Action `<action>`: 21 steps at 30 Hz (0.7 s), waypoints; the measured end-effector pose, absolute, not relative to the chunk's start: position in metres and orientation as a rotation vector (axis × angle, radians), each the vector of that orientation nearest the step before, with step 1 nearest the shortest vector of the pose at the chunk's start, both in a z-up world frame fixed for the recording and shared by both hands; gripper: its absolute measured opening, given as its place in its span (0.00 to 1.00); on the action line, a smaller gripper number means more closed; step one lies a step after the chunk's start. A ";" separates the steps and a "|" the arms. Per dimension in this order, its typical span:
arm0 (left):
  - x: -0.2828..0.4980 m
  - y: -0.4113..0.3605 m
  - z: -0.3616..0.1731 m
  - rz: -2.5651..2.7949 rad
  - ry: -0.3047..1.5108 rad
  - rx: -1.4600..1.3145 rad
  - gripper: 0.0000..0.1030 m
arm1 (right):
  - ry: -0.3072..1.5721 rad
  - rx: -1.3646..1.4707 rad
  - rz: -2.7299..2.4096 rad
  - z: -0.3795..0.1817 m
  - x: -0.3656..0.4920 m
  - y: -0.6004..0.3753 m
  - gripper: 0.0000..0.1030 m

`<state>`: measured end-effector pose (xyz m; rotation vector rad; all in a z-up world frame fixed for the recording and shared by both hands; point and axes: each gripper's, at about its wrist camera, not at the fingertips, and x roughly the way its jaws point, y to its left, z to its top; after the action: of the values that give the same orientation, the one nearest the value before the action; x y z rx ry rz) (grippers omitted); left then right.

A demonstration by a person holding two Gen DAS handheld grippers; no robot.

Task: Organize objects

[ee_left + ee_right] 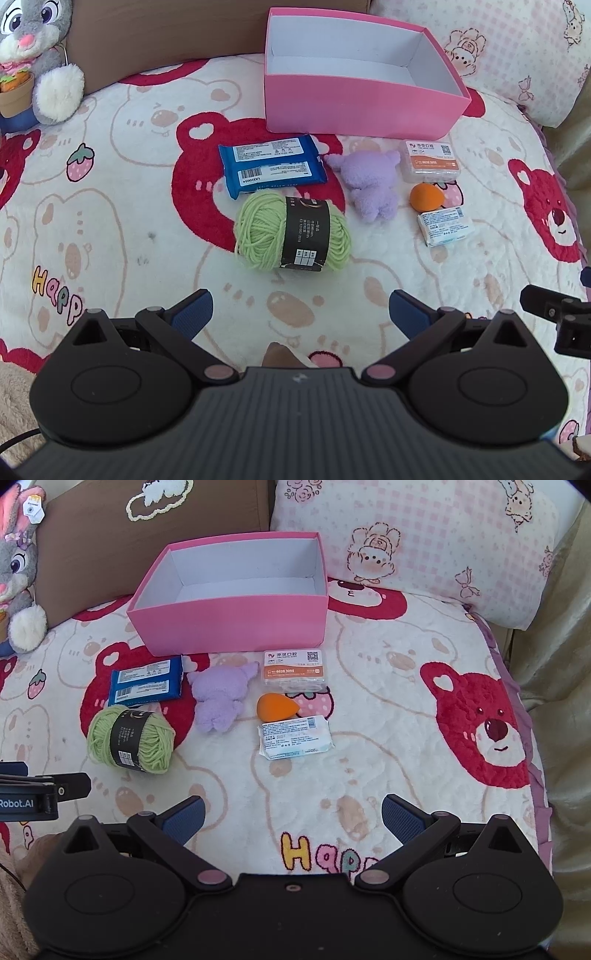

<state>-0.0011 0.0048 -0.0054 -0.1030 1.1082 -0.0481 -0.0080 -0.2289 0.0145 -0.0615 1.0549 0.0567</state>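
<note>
Both tongs spread apart, nothing held. Left tongs (301, 314) aimed straight at light-green yarn ball with black paper band (291, 234), lying near ahead on bear-print bed blanket (110, 206), long axis crosswise to fingers. Right tongs (291, 818) farther, yarn seen to its left. Empty pink cardboard box (354, 107) behind.

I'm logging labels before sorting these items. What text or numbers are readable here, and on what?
"Happ", cut off: blanket.
"Robot.AI": left gripper's body.
"6838 3098" and a QR code: clear floss box; its Chinese heading is too blurred to read.
"LK820054", uncertain, by a barcode: blue wipes pack.
Too small: green yarn band, white packet, grey bunny tag.
</note>
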 end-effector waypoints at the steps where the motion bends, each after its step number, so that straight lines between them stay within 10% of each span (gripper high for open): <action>1: -0.001 0.005 -0.006 -0.048 1.110 -0.103 1.00 | 1.055 -0.063 0.056 0.014 -0.008 -0.229 1.00; 21: -0.004 0.005 -0.007 -0.061 1.109 -0.105 1.00 | 1.063 -0.073 0.037 0.013 -0.006 -0.230 1.00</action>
<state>-0.0036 0.0049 -0.0070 -0.1052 1.1089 -0.0612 -0.0058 -0.2303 0.0130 -0.0727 1.0629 0.0373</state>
